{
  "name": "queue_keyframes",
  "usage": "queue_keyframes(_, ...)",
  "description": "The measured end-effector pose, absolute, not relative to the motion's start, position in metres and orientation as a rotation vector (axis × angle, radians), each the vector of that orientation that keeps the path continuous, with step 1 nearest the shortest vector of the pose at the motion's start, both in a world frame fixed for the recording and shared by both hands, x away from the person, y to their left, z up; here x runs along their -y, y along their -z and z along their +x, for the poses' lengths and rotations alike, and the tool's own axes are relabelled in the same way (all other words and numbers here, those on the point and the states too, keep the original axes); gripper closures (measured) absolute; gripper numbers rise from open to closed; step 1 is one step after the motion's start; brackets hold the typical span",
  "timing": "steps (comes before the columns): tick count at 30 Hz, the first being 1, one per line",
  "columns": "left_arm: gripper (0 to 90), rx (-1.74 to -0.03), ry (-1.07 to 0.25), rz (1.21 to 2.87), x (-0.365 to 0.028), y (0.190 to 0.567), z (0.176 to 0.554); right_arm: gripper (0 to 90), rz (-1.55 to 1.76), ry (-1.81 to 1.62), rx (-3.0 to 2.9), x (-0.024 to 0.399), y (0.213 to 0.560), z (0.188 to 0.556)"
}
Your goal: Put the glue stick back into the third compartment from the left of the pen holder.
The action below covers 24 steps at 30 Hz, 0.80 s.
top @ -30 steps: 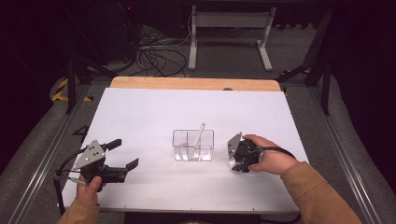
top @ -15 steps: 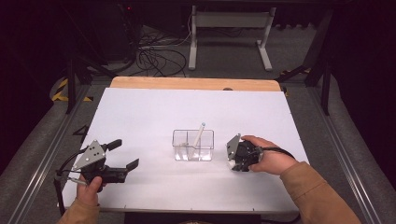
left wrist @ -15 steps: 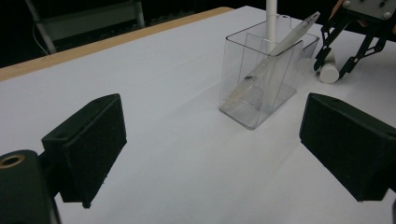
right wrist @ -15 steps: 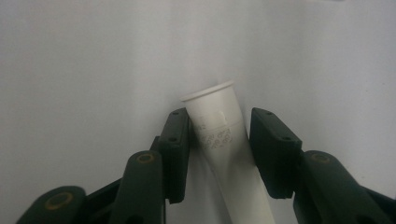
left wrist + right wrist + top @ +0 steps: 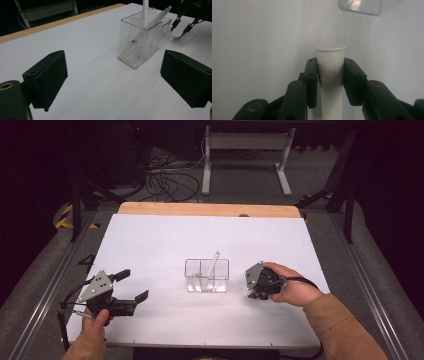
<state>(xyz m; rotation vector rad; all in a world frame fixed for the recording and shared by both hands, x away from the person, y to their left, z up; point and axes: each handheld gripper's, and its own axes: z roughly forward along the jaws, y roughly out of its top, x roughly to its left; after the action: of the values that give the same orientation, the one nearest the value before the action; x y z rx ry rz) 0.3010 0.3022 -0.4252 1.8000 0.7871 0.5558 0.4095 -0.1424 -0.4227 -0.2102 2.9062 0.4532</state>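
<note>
Closing over the last second, the right gripper's [image 5: 331, 75] jaws now pinch a white tube [image 5: 330, 72] just below its flared end, pads pressed to both sides; the hands have barely shifted. It lies low over the white surface [image 5: 165, 245], just right of the clear divided holder [image 5: 207, 275], where a slim pen [image 5: 212, 265] leans. The left gripper [image 5: 134, 286] rests well apart, jaws spread and empty. Risk, as I judge it: the grip sits near the tube's end, so lifting may let it swing or slip, or knock the light holder over.
</note>
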Motion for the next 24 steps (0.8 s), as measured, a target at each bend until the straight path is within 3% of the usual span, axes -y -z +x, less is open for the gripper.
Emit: queue_keyframes(24,8.1,-0.793,-0.568,1.788,-0.303,0.425,0.301,67.4,-0.005,-0.941,-2.727,0.166,0.375,0.399)
